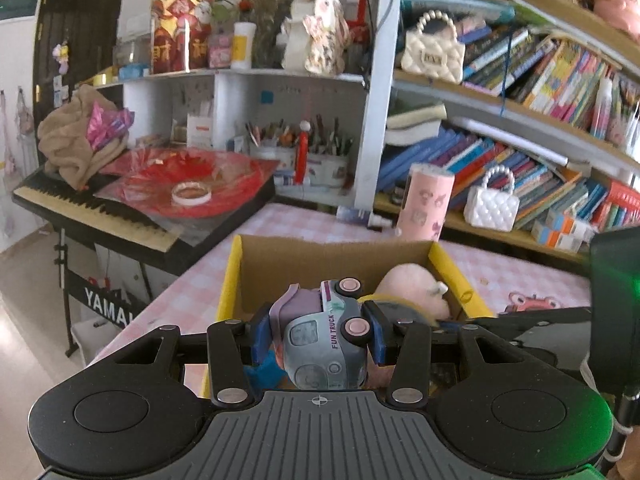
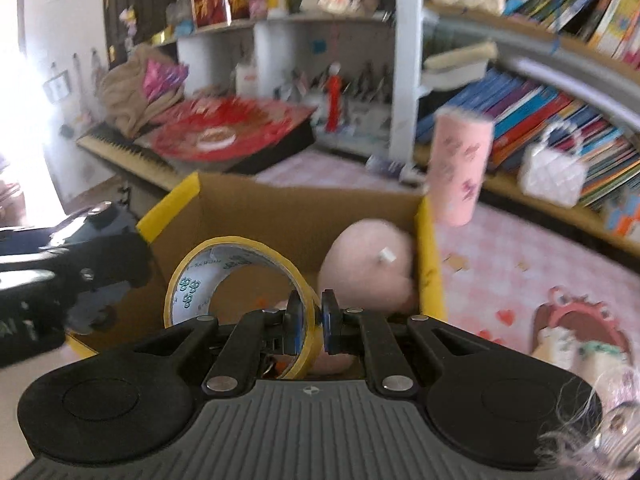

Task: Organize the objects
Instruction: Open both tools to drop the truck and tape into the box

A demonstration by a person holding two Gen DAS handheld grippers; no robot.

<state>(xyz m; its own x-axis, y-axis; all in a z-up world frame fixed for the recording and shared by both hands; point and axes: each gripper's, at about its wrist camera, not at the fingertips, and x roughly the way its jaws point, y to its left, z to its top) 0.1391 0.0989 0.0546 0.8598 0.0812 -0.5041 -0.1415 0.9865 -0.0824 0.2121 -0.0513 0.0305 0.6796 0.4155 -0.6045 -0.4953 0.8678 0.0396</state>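
My left gripper (image 1: pixel 318 330) is shut on a grey and purple toy truck (image 1: pixel 324 340) marked FUN TRUCK, held on its side over the near edge of a cardboard box (image 1: pixel 336 252) with yellow-taped rims. A pink plush toy (image 1: pixel 412 288) lies inside the box. My right gripper (image 2: pixel 312 320) is shut on the wall of a yellow tape roll (image 2: pixel 224 280), held above the same box (image 2: pixel 280 208). The pink plush (image 2: pixel 372 264) lies in the box's right part. The left gripper's body (image 2: pixel 72 264) shows at the left in the right wrist view.
The box stands on a pink checked tablecloth (image 1: pixel 520 276). A pink cylinder cup (image 1: pixel 426 202) and a white beaded purse (image 1: pixel 492 200) stand behind it by the bookshelves. A keyboard (image 1: pixel 100 204) with red discs stands at the left. A pink framed mirror toy (image 2: pixel 576 328) lies at the right.
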